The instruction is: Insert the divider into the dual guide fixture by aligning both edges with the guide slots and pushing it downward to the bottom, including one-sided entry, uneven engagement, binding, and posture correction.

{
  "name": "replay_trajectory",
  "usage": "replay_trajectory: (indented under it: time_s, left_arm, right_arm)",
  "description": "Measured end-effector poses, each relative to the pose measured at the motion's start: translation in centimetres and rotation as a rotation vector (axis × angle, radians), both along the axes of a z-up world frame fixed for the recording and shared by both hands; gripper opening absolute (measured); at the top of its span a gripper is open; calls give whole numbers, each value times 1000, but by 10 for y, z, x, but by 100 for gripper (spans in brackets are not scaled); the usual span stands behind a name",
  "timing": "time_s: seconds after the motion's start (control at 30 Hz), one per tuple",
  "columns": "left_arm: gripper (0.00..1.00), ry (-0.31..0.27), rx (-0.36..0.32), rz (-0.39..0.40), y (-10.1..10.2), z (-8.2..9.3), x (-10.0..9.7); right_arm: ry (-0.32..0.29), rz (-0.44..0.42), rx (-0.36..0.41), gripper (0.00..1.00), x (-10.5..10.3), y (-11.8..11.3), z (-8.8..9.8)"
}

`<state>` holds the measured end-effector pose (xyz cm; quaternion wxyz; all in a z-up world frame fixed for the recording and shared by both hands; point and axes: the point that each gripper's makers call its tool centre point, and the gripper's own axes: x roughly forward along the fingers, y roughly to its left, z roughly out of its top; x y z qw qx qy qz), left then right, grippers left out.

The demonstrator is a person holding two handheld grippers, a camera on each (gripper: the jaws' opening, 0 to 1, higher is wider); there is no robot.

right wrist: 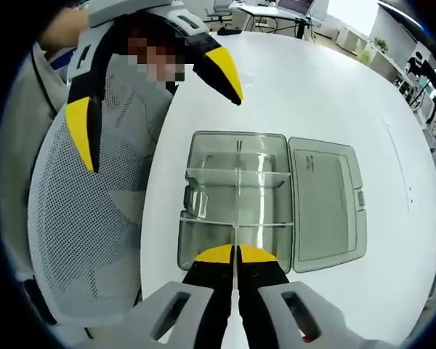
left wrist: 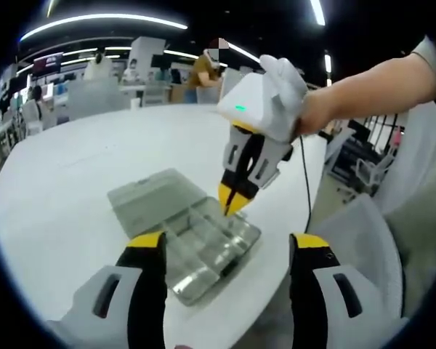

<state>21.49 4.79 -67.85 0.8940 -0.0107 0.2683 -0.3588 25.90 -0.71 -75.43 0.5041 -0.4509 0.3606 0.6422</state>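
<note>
R gripper (right wrist: 236,254) has its jaws pinched tight on a thin clear divider (right wrist: 236,218), standing it in the open clear box (right wrist: 203,247) on the white table (right wrist: 334,87). L gripper (left wrist: 229,251) hovers nearby, jaws wide apart, holding nothing.

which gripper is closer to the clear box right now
Right. The right gripper has its closed tips down at the clear box, pinching a thin divider. The left gripper hangs open, back off its near edge.
</note>
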Motion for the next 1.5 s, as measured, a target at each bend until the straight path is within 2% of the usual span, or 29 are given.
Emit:
replay_trajectory:
  time_s: [0.53, 0.93, 1.2, 1.3, 1.5]
  left_arm:
    - [67, 5, -6, 9, 1, 0, 0]
    - [67, 6, -11, 9, 3, -3, 2]
    - [67, 6, -9, 13, 3, -2, 1]
    - [67, 7, -9, 14, 4, -3, 1]
    - [67, 7, -8, 14, 4, -3, 1]
  right_arm:
    - [5, 10, -15, 0, 0, 1, -6]
    - [21, -18, -21, 0, 0, 1, -4]
    - [18, -19, -25, 0, 0, 0, -6]
    - [3, 4, -34, 0, -2, 1, -5]
    - [13, -13, -28, 0, 0, 1, -8]
